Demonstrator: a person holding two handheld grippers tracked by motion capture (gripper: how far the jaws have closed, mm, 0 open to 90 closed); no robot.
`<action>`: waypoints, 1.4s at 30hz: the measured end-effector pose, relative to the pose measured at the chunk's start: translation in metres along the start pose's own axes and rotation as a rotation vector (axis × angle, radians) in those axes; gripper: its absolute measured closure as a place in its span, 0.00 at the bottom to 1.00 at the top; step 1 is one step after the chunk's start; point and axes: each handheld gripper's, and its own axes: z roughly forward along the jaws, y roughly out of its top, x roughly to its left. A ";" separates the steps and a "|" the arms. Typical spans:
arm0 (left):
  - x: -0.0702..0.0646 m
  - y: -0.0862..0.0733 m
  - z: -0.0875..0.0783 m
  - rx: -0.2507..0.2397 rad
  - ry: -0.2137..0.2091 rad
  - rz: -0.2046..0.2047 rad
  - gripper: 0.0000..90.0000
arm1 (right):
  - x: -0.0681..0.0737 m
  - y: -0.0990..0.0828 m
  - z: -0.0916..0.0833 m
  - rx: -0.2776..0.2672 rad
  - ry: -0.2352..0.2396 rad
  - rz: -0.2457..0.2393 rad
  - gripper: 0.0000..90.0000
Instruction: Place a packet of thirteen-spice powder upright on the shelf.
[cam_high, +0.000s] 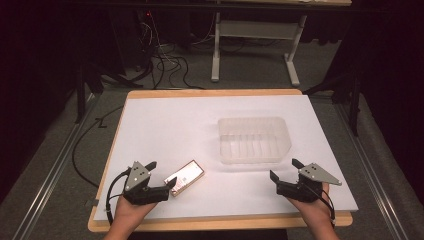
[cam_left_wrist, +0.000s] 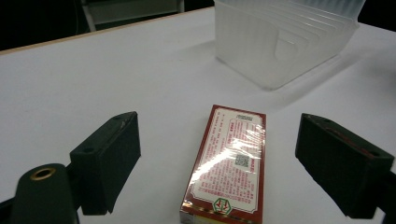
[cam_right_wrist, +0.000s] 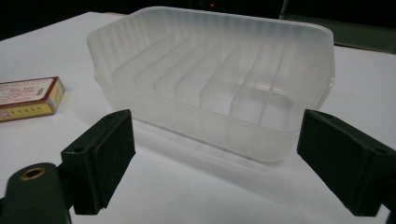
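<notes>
We hold our left gripper (cam_left_wrist: 219, 158) with its jaws spread wide on either side of the box (cam_left_wrist: 229, 165), touching nothing. The box lies flat, near the tub (cam_high: 254, 140). Our right gripper (cam_right_wrist: 215, 163) faces the tub, jaws spread, gripping nothing.

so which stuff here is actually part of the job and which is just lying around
Part of the job:
- small red-bordered box, flat on the white table, between the open left gripper jaws
- clear plastic tray, empty, ahead of the open right gripper

Just lying about:
- cables on the floor beyond the table
- grey desk frame at the back
</notes>
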 end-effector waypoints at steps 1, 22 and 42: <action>0.000 0.000 0.000 0.000 0.000 0.000 0.16 | 0.000 0.000 0.000 0.000 0.000 0.000 0.13; 0.001 -0.006 0.005 0.041 0.010 0.032 0.17 | -0.001 -0.002 -0.002 -0.001 -0.001 0.005 0.13; 0.001 -0.010 0.007 0.054 0.010 0.038 0.17 | -0.003 -0.003 -0.002 0.005 -0.002 0.011 0.15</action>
